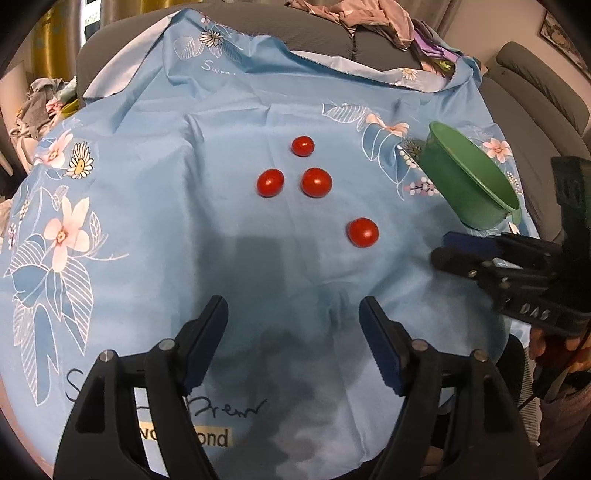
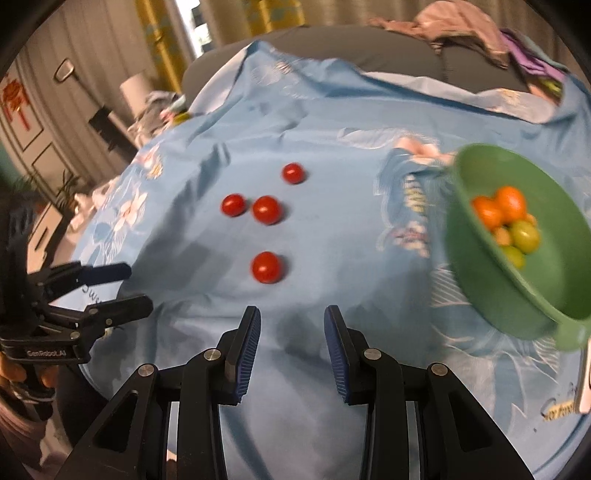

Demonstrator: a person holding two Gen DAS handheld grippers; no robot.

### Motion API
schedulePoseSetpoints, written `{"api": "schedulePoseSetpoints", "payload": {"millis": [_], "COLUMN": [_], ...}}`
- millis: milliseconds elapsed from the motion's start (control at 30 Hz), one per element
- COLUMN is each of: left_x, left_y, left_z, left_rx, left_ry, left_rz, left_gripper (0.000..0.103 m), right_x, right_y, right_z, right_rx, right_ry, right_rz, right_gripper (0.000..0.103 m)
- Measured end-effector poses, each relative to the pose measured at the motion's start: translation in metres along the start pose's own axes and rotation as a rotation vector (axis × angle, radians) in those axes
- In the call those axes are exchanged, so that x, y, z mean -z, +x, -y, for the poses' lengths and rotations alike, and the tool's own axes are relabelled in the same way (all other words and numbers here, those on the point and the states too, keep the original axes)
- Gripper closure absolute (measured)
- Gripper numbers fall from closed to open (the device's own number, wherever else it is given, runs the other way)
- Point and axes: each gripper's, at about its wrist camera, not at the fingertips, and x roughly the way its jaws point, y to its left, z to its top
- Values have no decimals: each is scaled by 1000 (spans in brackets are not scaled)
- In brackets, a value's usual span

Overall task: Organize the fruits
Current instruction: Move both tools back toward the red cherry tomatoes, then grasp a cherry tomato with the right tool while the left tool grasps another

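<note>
Several red cherry tomatoes lie loose on the blue flowered cloth [image 1: 207, 155]; the nearest one [image 1: 363, 232] [image 2: 266, 267] is apart from a cluster of three [image 1: 316, 182] [image 2: 266, 209]. A green bowl [image 1: 466, 184] [image 2: 554, 291] at the cloth's right side holds orange, yellow and green tomatoes [image 2: 511, 225]. My left gripper [image 1: 293, 332] [image 2: 140, 288] hangs open and empty above the cloth, short of the red tomatoes. My right gripper [image 2: 291, 321] [image 1: 441, 247] hovers in front of the bowl, its jaws a narrow gap apart with nothing between them.
The cloth covers a grey sofa seat [image 1: 325, 37]. Crumpled clothes [image 1: 369, 14] lie on the backrest, and more clutter [image 1: 40, 103] sits to the left. A grey armrest [image 1: 532, 85] rises on the right. A hand [image 2: 22, 373] holds the left gripper.
</note>
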Motion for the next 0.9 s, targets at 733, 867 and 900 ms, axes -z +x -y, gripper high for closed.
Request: {"api": "schedulePoseSetpoints", "payload": {"millis": [733, 867, 900], "left_x": [-13, -13, -13], "left_y": [16, 19, 20], "left_z": [-21, -25, -26], "left_rx": [4, 9, 10], "left_ry": [-16, -25, -27], "left_rz": [-4, -7, -9], "left_gripper": [21, 20, 20], "right_x": [-22, -22, -23], "right_y": [52, 57, 59], "right_z": [-17, -16, -16], "right_rx": [-5, -13, -10], "right_ry": [-39, -43, -46], "right_rz": [-74, -61, -63], "right_gripper": [59, 59, 59]}}
